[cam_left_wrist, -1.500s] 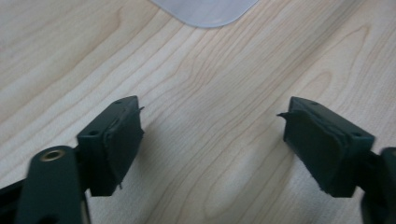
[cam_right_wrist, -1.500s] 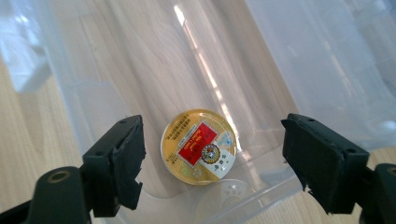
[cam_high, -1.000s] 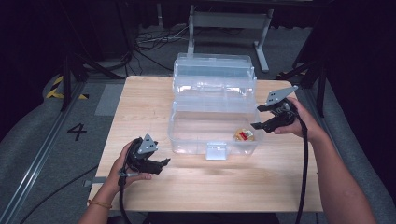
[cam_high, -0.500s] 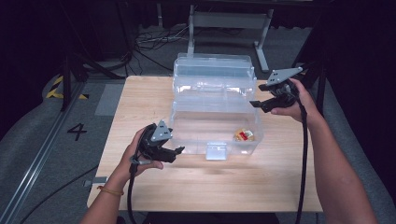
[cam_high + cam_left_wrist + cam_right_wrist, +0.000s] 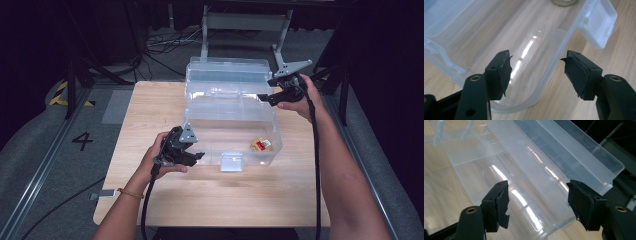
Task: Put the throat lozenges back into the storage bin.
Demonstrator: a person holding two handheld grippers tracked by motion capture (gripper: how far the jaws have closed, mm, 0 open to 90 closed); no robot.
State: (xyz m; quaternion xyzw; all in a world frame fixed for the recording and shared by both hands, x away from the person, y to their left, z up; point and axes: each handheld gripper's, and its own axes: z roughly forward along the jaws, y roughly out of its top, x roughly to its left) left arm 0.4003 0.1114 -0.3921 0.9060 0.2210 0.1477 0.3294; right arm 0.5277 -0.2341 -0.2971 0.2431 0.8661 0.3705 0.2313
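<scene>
A clear plastic box (image 5: 197,127) stands open mid-table, its lid (image 5: 227,75) raised at the back and a latch tab (image 5: 231,161) on its front wall. A small red and tan object (image 5: 260,144) lies inside at the front right. My left gripper (image 5: 199,156) is open at the box's front left corner; in the left gripper view (image 5: 536,68) the rounded corner rim (image 5: 544,82) runs between the jaws. My right gripper (image 5: 263,97) is open at the lid's right end; in the right gripper view (image 5: 537,203) the lid's edge (image 5: 554,182) lies between the jaws.
The wooden table (image 5: 150,105) has bare room left of and in front of the box. A metal stand (image 5: 245,22) and cables (image 5: 160,42) sit on the floor behind the table. A floor rail (image 5: 35,175) with a "4" mark (image 5: 82,141) runs at the left.
My left gripper moved right and forward to the box's front left corner. My right gripper rose and moved back from the box's right side to the lid's right end.
</scene>
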